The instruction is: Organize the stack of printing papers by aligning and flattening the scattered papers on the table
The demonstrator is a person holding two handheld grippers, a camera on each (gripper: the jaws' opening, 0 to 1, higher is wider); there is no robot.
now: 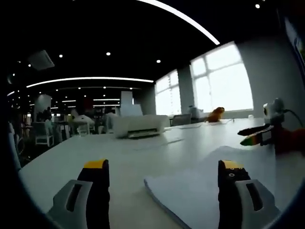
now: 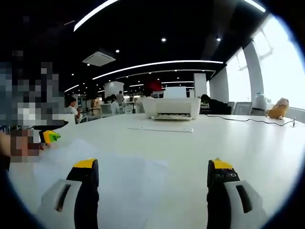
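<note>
In the left gripper view we see our left gripper (image 1: pixel 164 174) with its jaws spread wide and nothing between them, hovering low over the white table (image 1: pixel 95 148); the stack of printing papers (image 1: pixel 200 183) lies flat on the table just ahead, its near left corner falling between the two jaws and its body running off under the right jaw; the edge of the stack looks layered and slightly uneven, though the sheets are too blurred for us to count; at the right of this view the right gripper (image 1: pixel 247 136) reaches in above the far side of the papers, its yellow-green tips close together, but we cannot tell whether they touch the paper

In the right gripper view our right gripper (image 2: pixel 151 176) also stands wide open and empty; pale sheets of paper (image 2: pixel 109 176) spread across the table (image 2: pixel 238 138) beneath and left of the jaws, their edges faint against the white surface; the left gripper (image 2: pixel 50 137) shows at the left edge, its tip near the papers

Further back on the table stands a white printer (image 2: pixel 172 107) with a single sheet (image 2: pixel 162 129) lying in front of it; a cable (image 2: pixel 248 120) trails off to the right, and an orange plush toy (image 2: pixel 278 109) sits by the bright windows (image 1: pixel 223 78); people sit at desks in the background
</note>
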